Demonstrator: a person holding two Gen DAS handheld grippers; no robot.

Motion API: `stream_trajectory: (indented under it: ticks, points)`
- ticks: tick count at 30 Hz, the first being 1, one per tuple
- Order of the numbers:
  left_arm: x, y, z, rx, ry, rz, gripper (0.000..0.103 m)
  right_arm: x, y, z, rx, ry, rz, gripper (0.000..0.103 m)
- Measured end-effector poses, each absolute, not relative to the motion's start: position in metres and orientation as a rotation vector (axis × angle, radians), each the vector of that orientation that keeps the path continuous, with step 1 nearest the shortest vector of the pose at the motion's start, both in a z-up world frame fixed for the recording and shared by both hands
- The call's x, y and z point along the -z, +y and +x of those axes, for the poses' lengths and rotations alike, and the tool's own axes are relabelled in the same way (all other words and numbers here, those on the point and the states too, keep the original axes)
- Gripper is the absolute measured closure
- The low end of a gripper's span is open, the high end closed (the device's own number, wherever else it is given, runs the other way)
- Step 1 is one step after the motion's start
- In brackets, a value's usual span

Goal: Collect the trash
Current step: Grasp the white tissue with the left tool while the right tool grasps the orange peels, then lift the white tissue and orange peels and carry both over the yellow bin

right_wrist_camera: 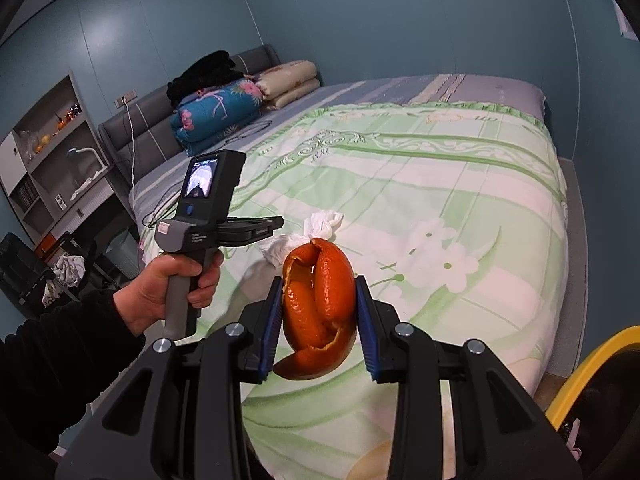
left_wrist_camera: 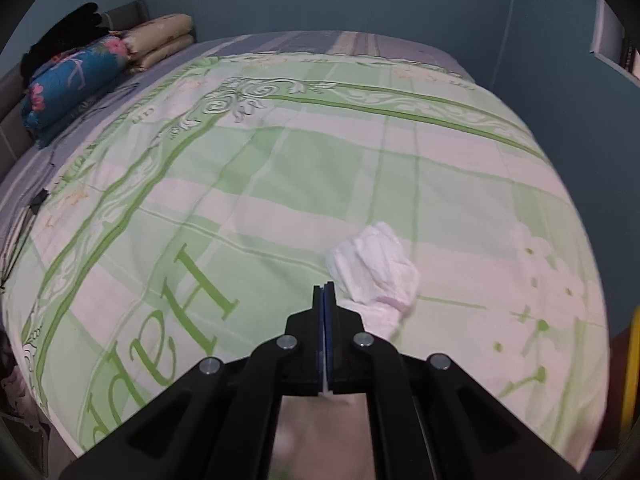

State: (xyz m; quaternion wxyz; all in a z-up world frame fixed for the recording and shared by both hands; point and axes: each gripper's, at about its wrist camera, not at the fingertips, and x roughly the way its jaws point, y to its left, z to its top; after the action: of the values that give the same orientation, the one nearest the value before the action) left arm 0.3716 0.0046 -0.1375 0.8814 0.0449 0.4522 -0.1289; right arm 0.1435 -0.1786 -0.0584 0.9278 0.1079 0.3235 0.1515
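I see a bed covered by a green-and-white checked quilt with floral print, filling both views; teal panelled walls behind it. At 11 o'clock in the right wrist view, a grey padded headboard carries a stack of folded bedding: blue floral quilt, beige quilt, black garment on top. At 9 o'clock, a white open shelf unit holds small items I can't identify.

Left gripper: fingers pressed fully together, with a thin white sliver of tissue pinched between the pads near their base. The crumpled white tissue sits at the fingertips, spreading toward 1 o'clock; whether it is off the quilt I can't tell. In the right wrist view a hand in a black sleeve holds that gripper by its handle, tissue at its tip.

Right gripper: partly apart, blue pads clamped on a curled orange peel, held above the quilt.

Yellow-rimmed bin at 4 o'clock; contents not visible.
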Motion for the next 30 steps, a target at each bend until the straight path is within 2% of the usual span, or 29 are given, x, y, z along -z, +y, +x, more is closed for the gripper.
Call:
stream_trajectory:
  ticks: [4,5,7,8,9,12,16,18,21,22,23,24,26,30]
  points:
    - [0.132,0.001,0.358,0.291,0.937,0.125,0.102,0.056,-0.183,0.134,-0.312,0.648,0.235,0.070]
    - [0.132,0.001,0.357,0.297,0.942,0.126,0.098,0.056,-0.184,0.133,-0.312,0.647,0.236,0.070]
    - [0.131,0.000,0.356,0.298,0.948,0.115,0.083,0.056,-0.185,0.131,-0.313,0.645,0.236,0.070]
    - [0.131,0.000,0.356,0.294,0.948,0.112,0.071,0.056,-0.186,0.131,-0.313,0.645,0.238,0.070]
    - [0.131,0.000,0.356,0.288,0.945,0.111,0.066,0.056,-0.187,0.131,-0.312,0.645,0.239,0.070]
    - [0.135,-0.004,0.359,0.282,0.959,0.112,0.057,0.058,-0.191,0.131,-0.308,0.647,0.247,0.070]
    - [0.150,-0.014,0.367,0.266,0.990,0.144,0.053,0.063,-0.197,0.132,-0.301,0.656,0.258,0.070]
    - [0.159,-0.022,0.371,0.262,1.010,0.162,0.041,0.065,-0.200,0.132,-0.296,0.660,0.262,0.070]
    - [0.173,-0.035,0.378,0.234,1.030,0.225,0.034,0.068,-0.205,0.133,-0.287,0.671,0.275,0.070]
    - [0.177,-0.038,0.380,0.228,1.037,0.236,0.034,0.069,-0.206,0.133,-0.284,0.671,0.276,0.070]
    - [0.179,-0.039,0.380,0.227,1.036,0.241,0.041,0.069,-0.207,0.132,-0.281,0.670,0.276,0.070]
    - [0.179,-0.040,0.380,0.231,1.027,0.245,0.063,0.068,-0.209,0.131,-0.277,0.667,0.277,0.070]
    - [0.174,-0.039,0.377,0.250,1.013,0.219,0.074,0.067,-0.212,0.129,-0.272,0.663,0.279,0.070]
    - [0.147,-0.036,0.358,0.274,0.941,0.189,0.077,0.064,-0.218,0.123,-0.267,0.656,0.284,0.070]
